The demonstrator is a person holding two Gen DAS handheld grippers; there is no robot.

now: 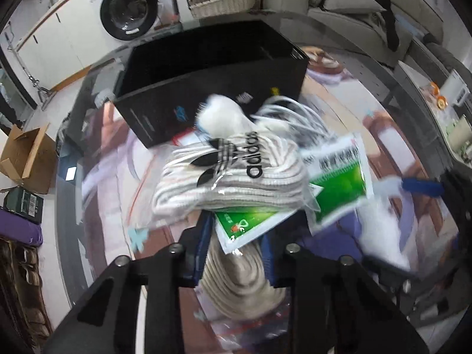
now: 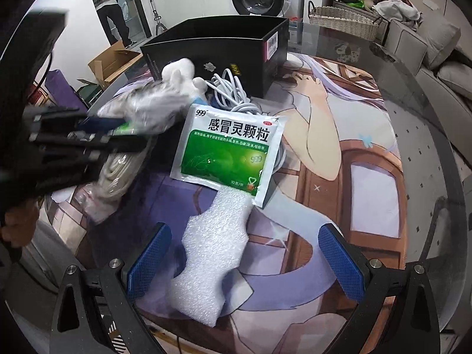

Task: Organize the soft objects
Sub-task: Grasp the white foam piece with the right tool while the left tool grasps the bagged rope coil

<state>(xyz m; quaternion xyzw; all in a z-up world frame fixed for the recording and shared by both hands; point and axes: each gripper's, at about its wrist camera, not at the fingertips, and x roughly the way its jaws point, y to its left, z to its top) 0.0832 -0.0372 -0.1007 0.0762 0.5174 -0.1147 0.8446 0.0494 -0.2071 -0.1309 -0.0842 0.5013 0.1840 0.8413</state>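
Left-wrist view, left to right: an open cardboard box (image 1: 28,155) stands on the floor; an open black box (image 1: 206,67) sits on the tabletop (image 1: 392,135) with a washing machine (image 1: 126,8) behind it. Just before the black box lie a white plush toy (image 1: 221,115) and a coil of white cable (image 1: 298,112). The left claw (image 1: 236,253) is narrowed onto a clear bag of ribbed socks (image 1: 230,177) printed with a black logo; a second green sachet (image 1: 244,224) is caught at the claw with the bag, though how firmly cannot be told. To the right lies a green medicine sachet (image 1: 336,177), then a strip of white foam (image 1: 383,230). The picture is blurred.

Right-wrist view, left to right: the left claw (image 2: 112,126) crosses the left edge, its blue pads pinching the bag of socks (image 2: 141,106) over the printed mat (image 2: 368,177) on the tabletop. The plush toy (image 2: 180,73) and the cable (image 2: 233,88) lie against the black box (image 2: 212,47). The medicine sachet (image 2: 230,150) rests flat, its lower corner overlapping the white foam (image 2: 212,250). The right claw (image 2: 244,262) stands wide, empty, its pads (image 2: 147,262) either side of the foam without touching it. A wicker basket (image 2: 342,20) stands far right.
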